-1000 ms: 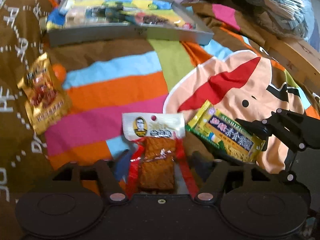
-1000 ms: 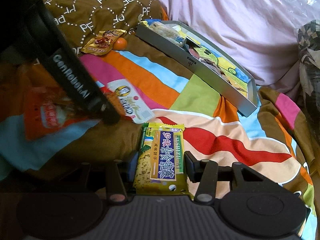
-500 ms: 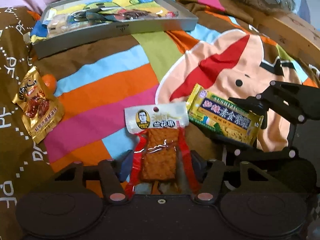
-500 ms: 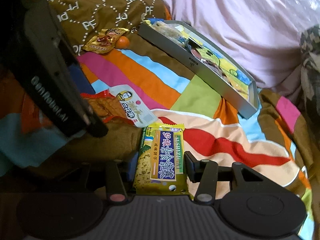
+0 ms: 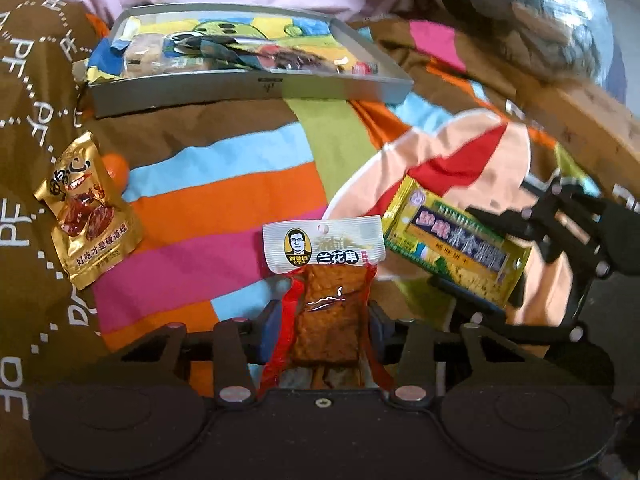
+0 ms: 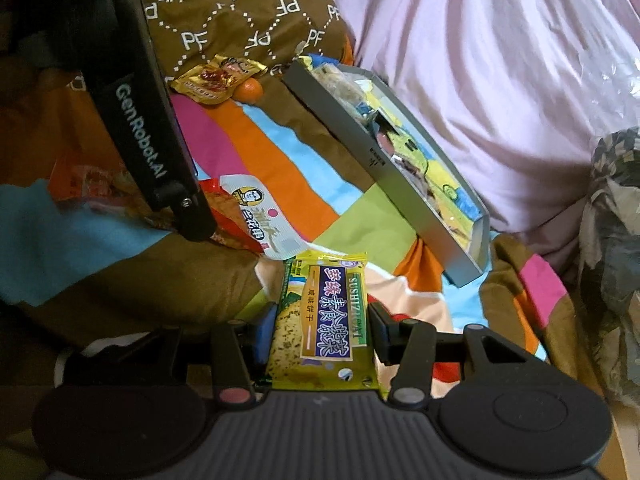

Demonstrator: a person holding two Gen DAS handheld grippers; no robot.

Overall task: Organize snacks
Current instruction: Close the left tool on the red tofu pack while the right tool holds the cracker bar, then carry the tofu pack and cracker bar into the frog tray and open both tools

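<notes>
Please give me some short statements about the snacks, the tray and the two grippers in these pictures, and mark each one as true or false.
1. The left gripper holds the brown tofu snack packet between its jaws. True.
2. The right gripper is open, with nothing in it. False: its jaws are shut on the yellow-green cracker packet.
3. The grey tray already has snacks inside. True.
4. The gold snack packet lies inside the tray. False: it lies on the blanket, outside the tray.
5. A small orange fruit sits right beside the gold packet. True.
</notes>
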